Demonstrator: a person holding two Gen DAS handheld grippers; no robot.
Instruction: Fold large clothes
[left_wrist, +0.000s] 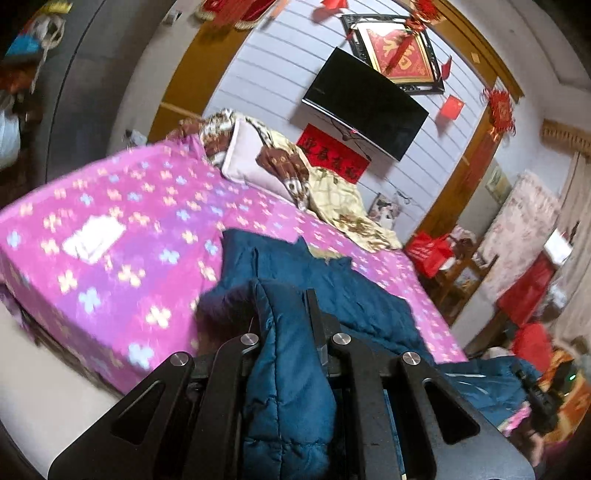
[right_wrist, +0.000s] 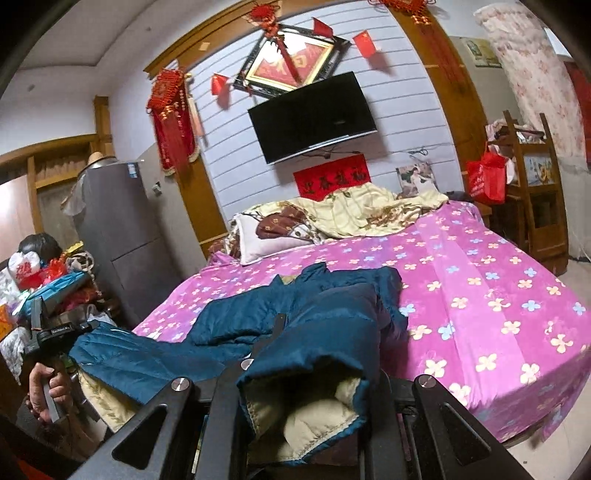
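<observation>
Red banner beneath television: writing unreadable.

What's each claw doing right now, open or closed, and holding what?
Left claw: closed on the blue quilted jacket.
Right claw: closed on the same jacket, at its cream-lined edge.

Left gripper: matte black linkage arms, round silver pivot screws, triangular cutouts. Right gripper: same black build, silver screws. Left hand: bare, black handle.
</observation>
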